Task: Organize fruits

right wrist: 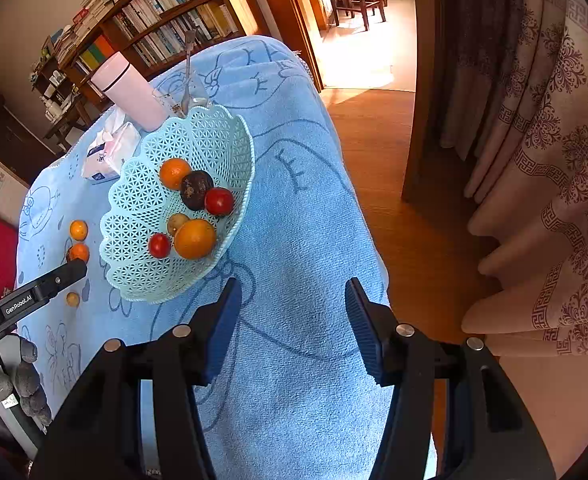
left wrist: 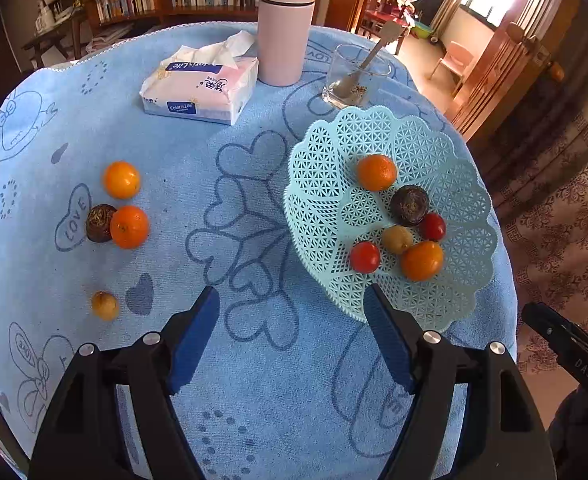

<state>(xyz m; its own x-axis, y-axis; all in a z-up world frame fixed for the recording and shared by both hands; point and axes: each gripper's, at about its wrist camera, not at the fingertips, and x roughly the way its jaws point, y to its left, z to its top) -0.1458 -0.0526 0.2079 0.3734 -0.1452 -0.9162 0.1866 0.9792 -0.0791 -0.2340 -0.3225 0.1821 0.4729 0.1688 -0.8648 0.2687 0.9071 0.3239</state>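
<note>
**Four fruits left on the cloth as I line up the next pick**

From my remote seat, both tools hang released and empty above the blue-clothed counter [left wrist: 254,80]. The left hand-held gripper [left wrist: 294,320] has its blue fingers spread wide over bare cloth, its right finger just at the near rim of the mint lattice basket [left wrist: 325,168]. The right hand-held gripper [right wrist: 292,312] is likewise spread, over cloth beside the basket, near the counter's edge.

The basket already carries six pieces: two oranges, two red tomatoes, a dark passion fruit [left wrist: 409,205] and a small yellowish fruit. Still loose on the cloth, well apart from the basket on its left, lie a far orange [left wrist: 121,179], a near orange [left wrist: 129,227] touching a second dark fruit [left wrist: 98,223], and a small tan fruit [left wrist: 104,305] nearest my left tool.

I judge the sorting a bit over half done, between placements. The next move, as I read it, calls for swinging the left tool over the small tan fruit, straddling it, then closing gently so it does not roll
</note>
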